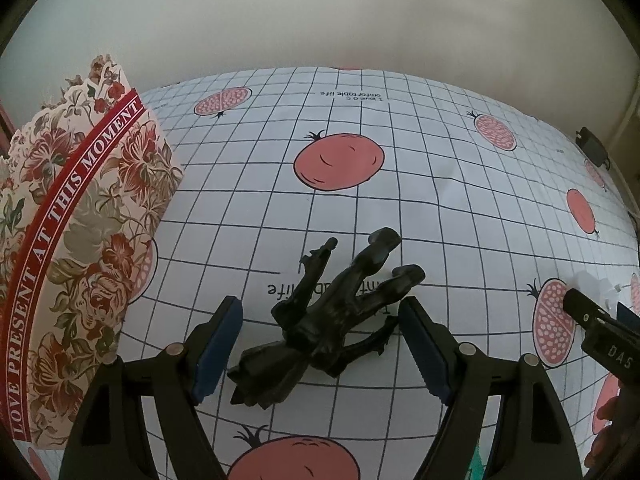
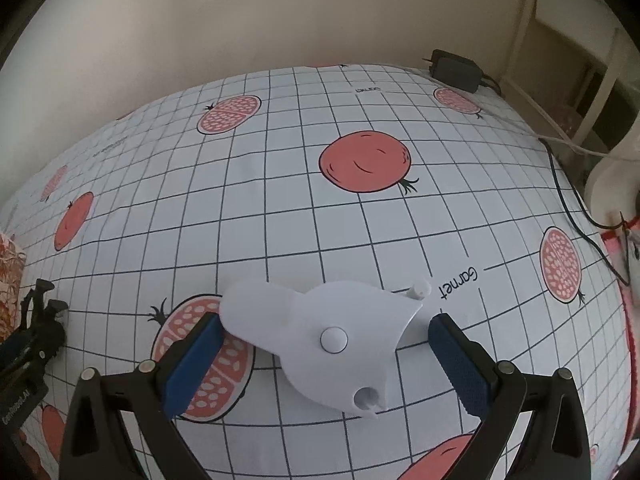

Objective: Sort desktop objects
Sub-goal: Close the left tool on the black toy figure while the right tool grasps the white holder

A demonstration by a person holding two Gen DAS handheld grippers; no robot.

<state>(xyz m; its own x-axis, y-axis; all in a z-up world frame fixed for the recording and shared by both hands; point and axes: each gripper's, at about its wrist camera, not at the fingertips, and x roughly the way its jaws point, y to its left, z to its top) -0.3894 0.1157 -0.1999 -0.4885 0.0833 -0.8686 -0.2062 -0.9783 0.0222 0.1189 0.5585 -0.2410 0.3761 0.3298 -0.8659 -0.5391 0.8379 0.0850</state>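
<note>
Two tools gape wide, gripping nothing: left tool [image 1: 320, 344] straddles the black claw figure [image 1: 320, 320], its length running forward-right; right tool [image 2: 324, 364] straddles the white flat piece [image 2: 328, 336] on the surface [image 2: 360, 240].

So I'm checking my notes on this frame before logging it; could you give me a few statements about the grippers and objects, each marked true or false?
1. The left gripper is open around a black branched figure lying on the cloth. True.
2. The right gripper is shut on a white flat plastic piece. False: its jaws stand open, with the piece lying between them on the tablecloth.
3. A floral box stands to the left of the black figure. True.
4. The white piece is red. False: it is white, with a round button.
5. A black power adapter lies near the table's far edge. True.
</note>
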